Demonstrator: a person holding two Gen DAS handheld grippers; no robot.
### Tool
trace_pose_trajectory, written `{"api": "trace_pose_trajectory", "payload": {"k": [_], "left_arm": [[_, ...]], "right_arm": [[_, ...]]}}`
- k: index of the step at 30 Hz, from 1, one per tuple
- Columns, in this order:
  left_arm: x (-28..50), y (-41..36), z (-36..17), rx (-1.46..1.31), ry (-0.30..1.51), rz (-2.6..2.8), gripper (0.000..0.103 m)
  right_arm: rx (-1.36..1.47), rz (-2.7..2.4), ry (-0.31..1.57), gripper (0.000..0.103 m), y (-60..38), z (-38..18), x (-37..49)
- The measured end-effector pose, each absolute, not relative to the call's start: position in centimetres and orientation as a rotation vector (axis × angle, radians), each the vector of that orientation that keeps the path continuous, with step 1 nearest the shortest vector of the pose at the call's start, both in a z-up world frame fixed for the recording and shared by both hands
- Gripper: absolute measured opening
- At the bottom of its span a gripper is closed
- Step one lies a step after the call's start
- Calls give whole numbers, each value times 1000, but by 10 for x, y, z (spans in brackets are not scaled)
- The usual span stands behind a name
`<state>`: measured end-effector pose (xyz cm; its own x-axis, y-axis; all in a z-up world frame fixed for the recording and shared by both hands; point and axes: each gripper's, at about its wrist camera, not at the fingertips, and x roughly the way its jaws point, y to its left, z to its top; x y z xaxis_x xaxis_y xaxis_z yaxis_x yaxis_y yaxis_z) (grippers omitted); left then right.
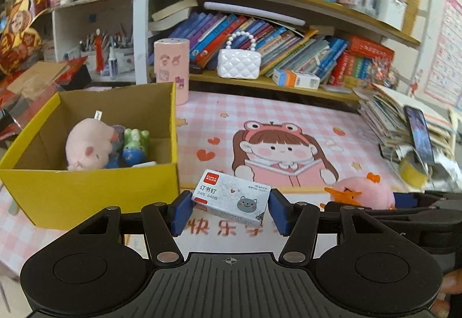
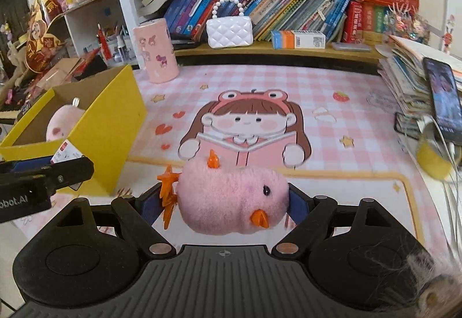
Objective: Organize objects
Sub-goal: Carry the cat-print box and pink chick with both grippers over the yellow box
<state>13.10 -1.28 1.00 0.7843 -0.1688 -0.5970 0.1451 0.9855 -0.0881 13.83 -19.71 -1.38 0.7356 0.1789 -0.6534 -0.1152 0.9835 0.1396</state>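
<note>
Staple box (image 1: 231,196) pinched between the blue pads (image 1: 181,212) of the left gripper (image 1: 229,207), tilted, cat picture on its face, held above the pink checkered desk mat (image 1: 332,116) just right of the yellow cardboard box (image 1: 86,191). Seen from the right wrist too, as a white corner (image 2: 65,153) poking past the left gripper's black finger, against the yellow box wall (image 2: 109,127).

Pink plush chick (image 2: 231,202) clamped sideways in the right gripper (image 2: 228,204), fingers squeezing its fluffy body, orange beak down toward the camera, orange feet sticking out to the left. Hanging over the near edge of the mat, in front of the cartoon girl (image 2: 245,127) printed on it. From the left wrist, same chick (image 1: 366,192) visible off to the right, close beside the staple box.

Inside the yellow box: a pink plush pig (image 1: 86,145), a green figure (image 1: 135,139), and something blue under it, possibly a ball, too hidden to say. Pink cylinder (image 2: 156,51) standing upright behind the box. White quilted purse (image 2: 229,31) on the lower shelf before the books. Phone (image 2: 443,100) leaning on a paper stack at right, a yellow tape roll (image 2: 433,162) below it.
</note>
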Motion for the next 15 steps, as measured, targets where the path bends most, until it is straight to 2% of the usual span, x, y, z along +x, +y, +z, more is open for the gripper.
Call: {"api": "trace_pose_trajectory", "payload": {"k": [15], "left_arm": [[70, 58, 6, -33, 652, -180, 56]], "right_arm": [[66, 174, 768, 83, -122, -16, 69]]}}
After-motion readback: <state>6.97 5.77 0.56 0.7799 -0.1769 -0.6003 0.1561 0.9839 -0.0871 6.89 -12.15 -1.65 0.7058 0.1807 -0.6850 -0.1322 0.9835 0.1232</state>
